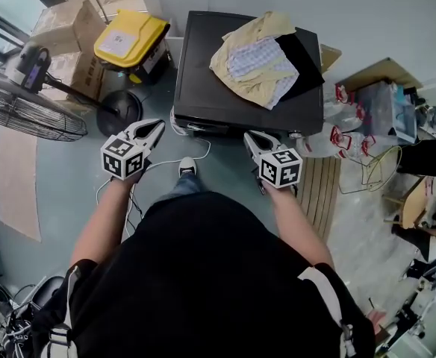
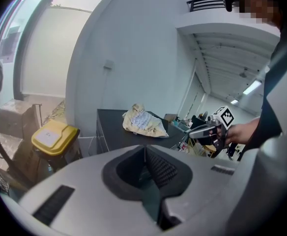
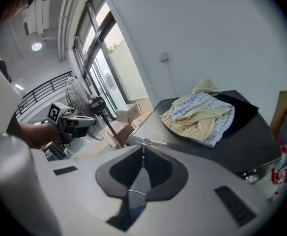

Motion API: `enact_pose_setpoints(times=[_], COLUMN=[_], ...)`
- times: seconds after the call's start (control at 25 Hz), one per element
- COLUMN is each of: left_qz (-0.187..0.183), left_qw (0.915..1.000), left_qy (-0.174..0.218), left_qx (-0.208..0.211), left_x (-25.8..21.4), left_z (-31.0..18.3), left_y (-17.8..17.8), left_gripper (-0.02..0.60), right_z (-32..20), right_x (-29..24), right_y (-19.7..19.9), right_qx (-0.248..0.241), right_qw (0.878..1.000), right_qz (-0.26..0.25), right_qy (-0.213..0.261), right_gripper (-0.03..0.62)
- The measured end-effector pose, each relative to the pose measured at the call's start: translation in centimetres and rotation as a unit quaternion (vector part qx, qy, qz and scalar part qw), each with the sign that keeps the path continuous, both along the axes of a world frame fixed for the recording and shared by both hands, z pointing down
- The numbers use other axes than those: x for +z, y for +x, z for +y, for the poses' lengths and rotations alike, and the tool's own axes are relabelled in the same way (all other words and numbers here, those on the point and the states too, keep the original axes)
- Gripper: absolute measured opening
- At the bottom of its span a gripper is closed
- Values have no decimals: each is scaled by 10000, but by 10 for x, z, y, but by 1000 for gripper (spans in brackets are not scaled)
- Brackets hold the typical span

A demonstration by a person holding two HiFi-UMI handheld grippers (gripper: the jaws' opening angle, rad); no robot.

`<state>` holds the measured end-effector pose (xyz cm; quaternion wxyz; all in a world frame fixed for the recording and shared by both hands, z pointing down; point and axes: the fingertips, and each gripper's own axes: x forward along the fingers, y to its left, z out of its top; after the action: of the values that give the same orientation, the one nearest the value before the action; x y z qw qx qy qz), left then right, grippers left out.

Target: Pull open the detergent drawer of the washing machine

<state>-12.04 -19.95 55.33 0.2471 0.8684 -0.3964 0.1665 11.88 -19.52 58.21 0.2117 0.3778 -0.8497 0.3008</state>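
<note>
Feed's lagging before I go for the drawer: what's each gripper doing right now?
Left gripper: closed, holding nothing.
Right gripper: closed, holding nothing.

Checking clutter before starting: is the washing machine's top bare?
No, a heap of clothes lies on top of the black washing machine.

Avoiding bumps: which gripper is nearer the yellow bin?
Left. The left gripper is below-right of the bin in the head view; the right gripper is farther right, before the washer.
</note>
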Motion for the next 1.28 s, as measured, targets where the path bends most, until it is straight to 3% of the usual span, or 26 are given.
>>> enact_pose_setpoints(times=[0.48,1.28], left_qz=[-306,-417], left_qw=[9990,9948], left_qy=[-299,-852], left_qx=[86,382], left_x=[43,99], left_z=[-18,-34], left_y=[-9,-16], left_gripper=[17,18], right_z=[-7,-15], right_x=[31,89], right_y=[-12,-27], right_qx=[-112,-313], right_qw=[9996,9947], right_qz=[63,266], right_qy=[-267,-943], right_gripper=[17,66])
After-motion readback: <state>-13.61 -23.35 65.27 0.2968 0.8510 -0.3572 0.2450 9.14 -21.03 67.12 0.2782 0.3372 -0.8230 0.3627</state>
